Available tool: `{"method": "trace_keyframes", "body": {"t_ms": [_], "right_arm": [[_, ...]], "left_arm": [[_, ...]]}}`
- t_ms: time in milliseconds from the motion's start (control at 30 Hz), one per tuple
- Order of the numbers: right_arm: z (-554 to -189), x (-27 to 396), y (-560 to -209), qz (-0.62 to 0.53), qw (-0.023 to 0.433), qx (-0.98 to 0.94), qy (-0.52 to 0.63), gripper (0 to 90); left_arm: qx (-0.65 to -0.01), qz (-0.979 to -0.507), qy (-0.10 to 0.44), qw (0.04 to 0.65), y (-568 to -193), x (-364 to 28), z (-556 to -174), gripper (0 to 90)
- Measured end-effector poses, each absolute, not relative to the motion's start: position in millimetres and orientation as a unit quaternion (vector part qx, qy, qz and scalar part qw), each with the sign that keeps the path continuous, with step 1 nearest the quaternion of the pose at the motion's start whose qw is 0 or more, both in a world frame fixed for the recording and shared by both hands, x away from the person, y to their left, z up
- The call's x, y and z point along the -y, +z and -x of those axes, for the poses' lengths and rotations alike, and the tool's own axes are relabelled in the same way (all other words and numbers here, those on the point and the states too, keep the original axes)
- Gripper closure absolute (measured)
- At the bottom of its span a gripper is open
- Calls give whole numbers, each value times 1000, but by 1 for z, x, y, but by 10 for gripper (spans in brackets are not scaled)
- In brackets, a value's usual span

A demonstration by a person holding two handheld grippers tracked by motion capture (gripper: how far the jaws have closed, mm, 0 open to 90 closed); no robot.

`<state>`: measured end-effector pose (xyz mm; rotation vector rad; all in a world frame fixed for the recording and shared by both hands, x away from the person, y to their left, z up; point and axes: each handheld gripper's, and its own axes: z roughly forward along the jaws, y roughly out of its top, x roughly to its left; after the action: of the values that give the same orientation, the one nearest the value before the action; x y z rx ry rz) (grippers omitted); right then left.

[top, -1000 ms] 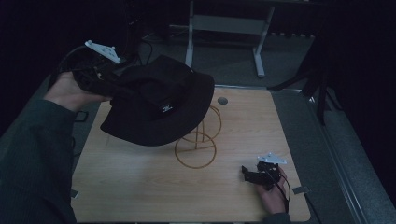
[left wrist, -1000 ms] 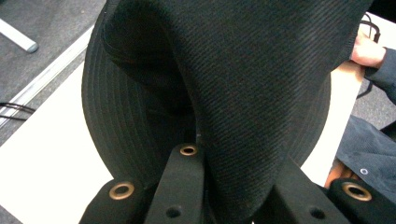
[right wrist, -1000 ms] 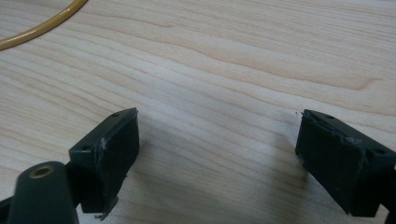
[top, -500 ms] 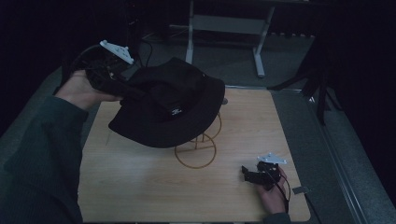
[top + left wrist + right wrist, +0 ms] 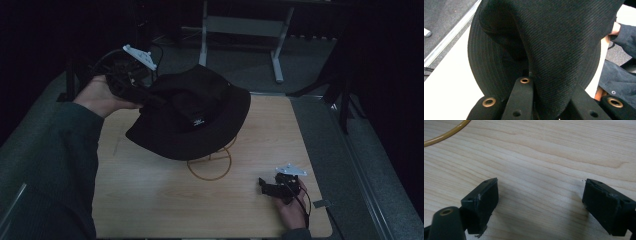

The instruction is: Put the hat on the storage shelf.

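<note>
Jaws: left gripper (image 5: 142,95) clamped on black fabric bucket hat (image 5: 192,117); right gripper (image 5: 541,202) spread wide, empty.
Hat held over yellow wire stand (image 5: 210,162) on light wooden table (image 5: 150,200); right gripper low, near front-right corner.

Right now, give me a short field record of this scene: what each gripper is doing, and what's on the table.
left gripper: shut on the brim of the black hat, held above the table
right gripper: open, empty, low over the wooden table
under the hat: yellow wire stand, ring base on the table
</note>
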<state>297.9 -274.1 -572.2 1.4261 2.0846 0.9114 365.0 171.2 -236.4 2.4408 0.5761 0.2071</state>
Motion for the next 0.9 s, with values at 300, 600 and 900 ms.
{"method": "trace_keyframes", "body": {"t_ms": [300, 600, 900], "right_arm": [[-298, 274, -572, -517, 226, -756, 330, 134], [-298, 274, -572, -517, 226, -757, 330, 134], [-298, 274, -572, -517, 226, -757, 330, 134]], "left_arm": [[-211, -925, 73, 306, -238, -154, -370, 875], [-210, -928, 67, 299, -244, -135, -378, 875], [-215, -931, 62, 290, -252, -114, -388, 873]]}}
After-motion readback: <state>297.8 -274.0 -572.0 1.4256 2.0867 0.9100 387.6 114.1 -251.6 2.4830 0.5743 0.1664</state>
